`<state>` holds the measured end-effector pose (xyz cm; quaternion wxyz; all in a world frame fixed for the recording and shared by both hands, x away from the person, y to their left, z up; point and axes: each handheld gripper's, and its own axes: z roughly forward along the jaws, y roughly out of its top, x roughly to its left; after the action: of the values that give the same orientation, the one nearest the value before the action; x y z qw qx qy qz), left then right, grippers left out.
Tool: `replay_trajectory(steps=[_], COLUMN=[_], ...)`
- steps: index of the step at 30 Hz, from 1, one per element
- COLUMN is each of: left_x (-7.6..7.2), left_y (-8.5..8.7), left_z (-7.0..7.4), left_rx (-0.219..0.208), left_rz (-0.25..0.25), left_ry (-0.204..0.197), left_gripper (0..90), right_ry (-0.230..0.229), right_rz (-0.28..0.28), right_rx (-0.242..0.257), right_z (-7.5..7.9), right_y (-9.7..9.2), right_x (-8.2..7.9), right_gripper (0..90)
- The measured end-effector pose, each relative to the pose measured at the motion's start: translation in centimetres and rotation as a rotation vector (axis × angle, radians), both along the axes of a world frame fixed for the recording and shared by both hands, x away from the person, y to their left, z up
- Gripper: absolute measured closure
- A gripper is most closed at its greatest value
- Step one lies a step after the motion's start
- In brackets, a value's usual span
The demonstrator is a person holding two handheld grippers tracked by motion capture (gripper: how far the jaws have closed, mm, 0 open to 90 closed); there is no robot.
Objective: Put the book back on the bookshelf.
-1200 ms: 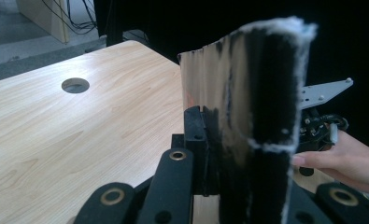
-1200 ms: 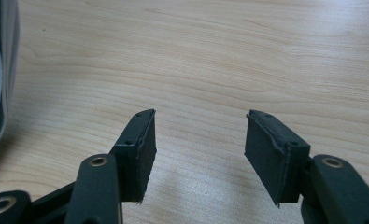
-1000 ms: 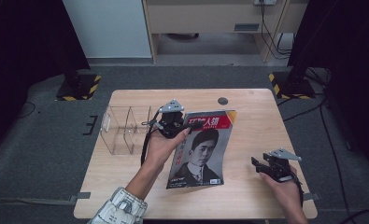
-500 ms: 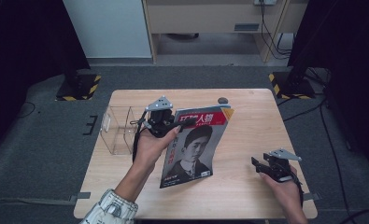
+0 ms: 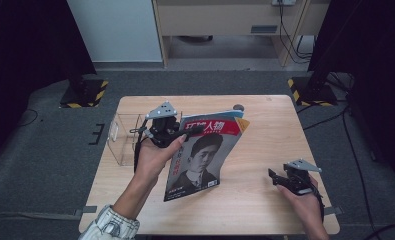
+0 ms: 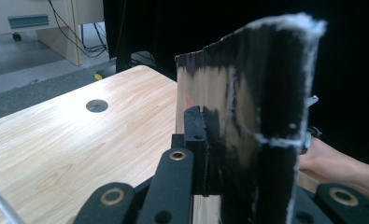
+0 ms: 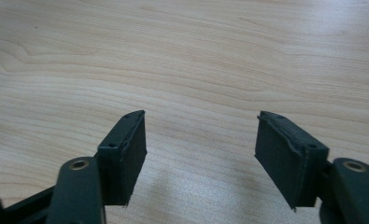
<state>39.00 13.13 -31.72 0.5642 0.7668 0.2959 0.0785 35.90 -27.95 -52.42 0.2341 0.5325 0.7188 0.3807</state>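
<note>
One magazine [image 5: 205, 152], one clear rack [image 5: 122, 137]. Left hand-held gripper [image 5: 171, 134] clamped on magazine's top edge, magazine hanging tilted below. Right hand-held gripper [image 5: 280, 178] apart, just been opening, nothing between, well right of magazine.

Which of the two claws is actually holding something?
The left claw: it pinches the top edge of the red-titled portrait magazine, lifting it. The right claw hangs open above bare wooden table.

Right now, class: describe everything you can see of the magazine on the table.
The magazine is a thin, glossy paper issue with a red masthead in white characters and a black-and-white portrait on its cover. It is tilted up, its top raised and its bottom edge on the wooden table. The left gripper is shut on its top left edge; in the left gripper view it stands edge-on between the jaws.
</note>
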Motion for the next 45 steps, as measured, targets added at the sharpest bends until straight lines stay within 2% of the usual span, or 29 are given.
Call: replay_trajectory(steps=[4, 13, 39, 45], left_x=[-0.2, -0.9, -1.6, -1.8], left_y=[0.4, 1.3, 4.9, 5.6], left_z=[0.2, 0.7, 1.0, 1.0], left_rx=[-0.002, -0.008, -0.042, -0.039], left_rz=[0.004, 0.006, 0.047, 0.057], left_ry=[-0.001, -0.012, -0.016, -0.016], left_gripper=[86.6, 86.6, 86.6, 86.6], right_ry=[0.009, 0.013, 0.020, 0.022], right_rz=[-0.002, 0.002, -0.002, -0.002], right_rx=[-0.004, -0.037, -0.055, -0.052], right_z=[-0.1, -0.5, -0.6, -0.7], right_y=[0.1, 0.4, 0.4, 0.5], right_x=[0.1, 0.2, 0.2, 0.2], right_gripper=[27.8, 25.7, 25.2, 23.8])
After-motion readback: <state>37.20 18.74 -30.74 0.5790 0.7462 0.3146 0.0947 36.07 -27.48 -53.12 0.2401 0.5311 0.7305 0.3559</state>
